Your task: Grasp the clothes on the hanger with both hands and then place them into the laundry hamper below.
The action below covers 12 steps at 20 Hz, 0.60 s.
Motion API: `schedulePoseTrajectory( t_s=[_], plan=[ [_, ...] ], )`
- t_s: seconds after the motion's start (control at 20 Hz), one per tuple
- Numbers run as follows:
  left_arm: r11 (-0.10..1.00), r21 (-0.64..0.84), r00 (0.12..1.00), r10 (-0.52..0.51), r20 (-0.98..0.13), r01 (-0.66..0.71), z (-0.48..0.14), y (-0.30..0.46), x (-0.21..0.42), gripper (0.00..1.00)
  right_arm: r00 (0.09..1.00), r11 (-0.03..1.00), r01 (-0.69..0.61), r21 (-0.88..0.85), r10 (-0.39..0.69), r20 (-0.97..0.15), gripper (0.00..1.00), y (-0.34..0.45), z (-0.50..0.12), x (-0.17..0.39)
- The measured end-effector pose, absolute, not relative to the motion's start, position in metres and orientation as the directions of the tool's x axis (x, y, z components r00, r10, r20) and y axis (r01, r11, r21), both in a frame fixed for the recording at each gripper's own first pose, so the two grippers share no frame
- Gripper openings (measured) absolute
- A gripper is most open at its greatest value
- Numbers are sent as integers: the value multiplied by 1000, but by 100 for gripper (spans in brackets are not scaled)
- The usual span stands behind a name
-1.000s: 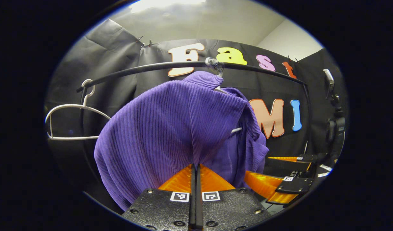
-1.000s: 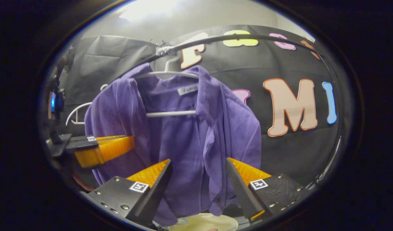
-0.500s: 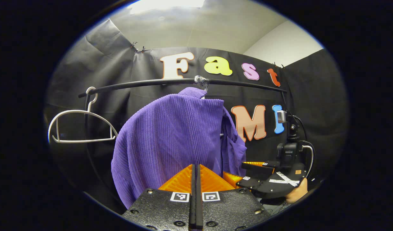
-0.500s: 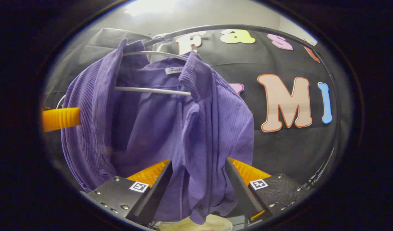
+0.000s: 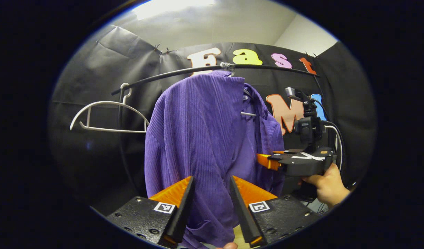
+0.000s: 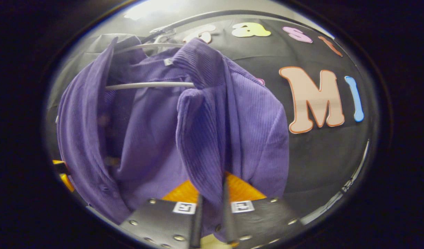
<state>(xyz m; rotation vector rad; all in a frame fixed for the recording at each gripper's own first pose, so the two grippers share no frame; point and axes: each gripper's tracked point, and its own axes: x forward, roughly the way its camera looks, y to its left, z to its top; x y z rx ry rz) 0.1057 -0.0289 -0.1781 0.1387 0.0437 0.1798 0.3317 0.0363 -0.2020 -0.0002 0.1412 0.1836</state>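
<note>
Purple shirt [image 5: 201, 138] was hanging on a white hanger [image 6: 149, 84] hooked over the dark rail [image 5: 184, 71] up top, ribbed fabric, draped down in long folds in front of the black booth wall. From the left gripper view, the left gripper [image 5: 210, 193] had its fingers spread apart with the shirt's back panel hanging in the gap between them, and you couldn't really tell if either finger was touching cloth, so it read as released. Off to the side on the same rail sat a second, empty hanger [image 5: 108, 116], well apart from the shirt's shoulder. Farther off in that view you could see the right gripper [image 5: 267, 162] poking into the shirt's front edge, with a hand [image 5: 328, 186] wrapped around its grip below and a small camera [image 5: 307, 126] mounted on top. The right gripper view was the interesting one: the right gripper [image 6: 212, 207] had its fingers pulled nearly together with a fold of the shirt's front placket [image 6: 201, 145] pinched between them, so it was clenched on the fabric. The collar [image 6: 198, 62] was flopped over the hanger bar, and a pale bit of something showed at the very bottom under the hem, too cut off to say what it was
</note>
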Motion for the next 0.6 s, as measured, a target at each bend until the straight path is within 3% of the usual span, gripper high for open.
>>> schedulePoseTrajectory(
  t_s=[0.05,0.15,0.3,0.4,0.45,0.6],
  plan=[
    [971,136,980,200,0,-198,-174,-23,106,72,973,982,-186,16,187,-133,5,37,-203,335],
    [974,102,979,205,-6,-204,-177,-21,115,90,959,966,-257,39,259,-112,0,52,-195,326],
    [981,79,980,185,-78,-179,-196,-27,134,91,941,950,-308,56,313,-131,2,63,-194,310],
    [976,94,975,205,-81,-197,-197,-18,146,91,955,963,-267,43,270,-121,0,55,-188,308],
    [969,104,969,232,-90,-223,-198,-7,152,83,964,971,-238,29,239,-117,2,48,-184,305],
    [976,43,970,216,-115,-212,-191,4,154,42,971,977,-213,-7,211,-110,2,44,-176,298]
  ],
)
